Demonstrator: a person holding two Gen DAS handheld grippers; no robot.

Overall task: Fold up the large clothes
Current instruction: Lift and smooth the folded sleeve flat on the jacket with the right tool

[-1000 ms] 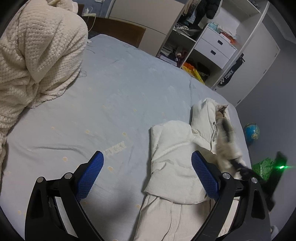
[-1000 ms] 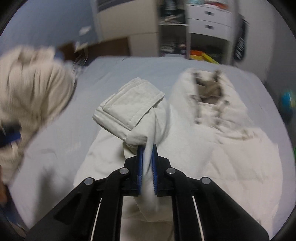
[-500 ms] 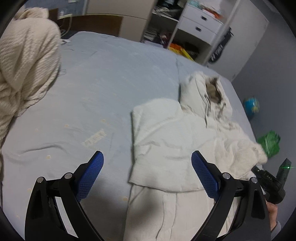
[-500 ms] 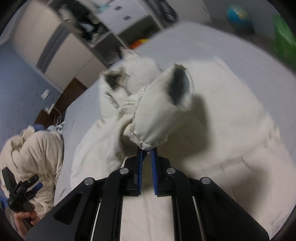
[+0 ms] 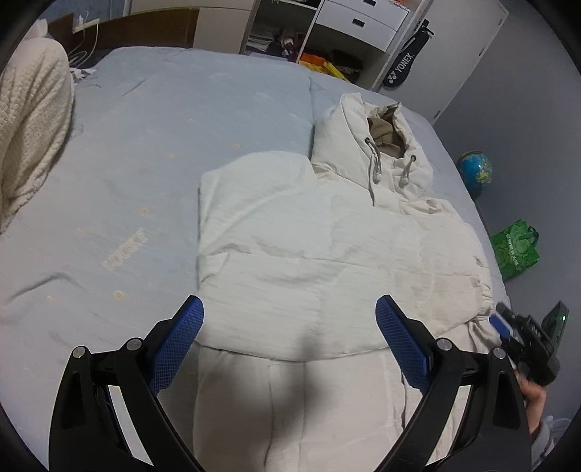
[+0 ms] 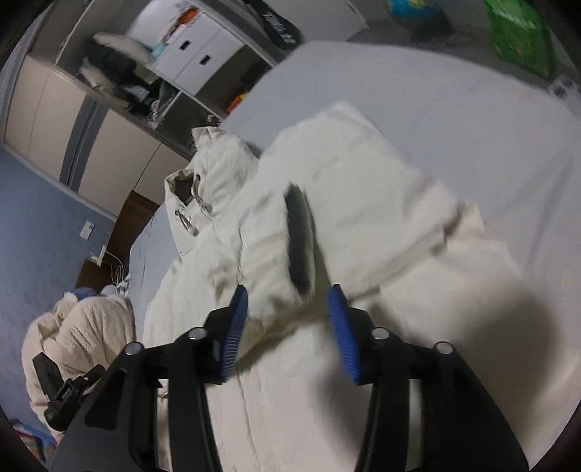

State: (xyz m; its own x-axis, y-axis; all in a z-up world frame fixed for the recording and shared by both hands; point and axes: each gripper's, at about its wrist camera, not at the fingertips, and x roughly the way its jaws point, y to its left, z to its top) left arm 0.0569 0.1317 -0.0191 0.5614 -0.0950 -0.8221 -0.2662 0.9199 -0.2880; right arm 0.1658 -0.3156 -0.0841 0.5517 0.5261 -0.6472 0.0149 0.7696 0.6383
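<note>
- Cream-white padded hooded jacket (image 5: 326, 247): lies flat on the pale blue bedsheet (image 5: 145, 152), toward the sheet's right side, hood (image 5: 374, 145) at the far end with its two drawstrings hanging loose.
- Both sleeves are folded inward across the jacket's body; in the right wrist view the folded sleeve (image 6: 348, 203) lies on top, its dark cuff opening (image 6: 298, 239) facing the camera.
- Left gripper (image 5: 289, 341): blue-padded fingers spread wide, hovering above the jacket's lower half, gripping nothing.
- Right gripper (image 6: 288, 326): jaws parted, empty, just short of the sleeve cuff; whether a pad touches cloth cannot be told through the blur.
- In the left wrist view the right gripper appears at the jacket's right edge, low in the frame.
- Cream waffle-knit blanket (image 5: 29, 138): bunched at the bed's left edge, well apart from the jacket.
- White drawer shelving (image 5: 356, 21): stands beyond the bed.
- Blue globe (image 5: 474, 172) and green bag (image 5: 515, 250): on the floor to the right of the bed.
</note>
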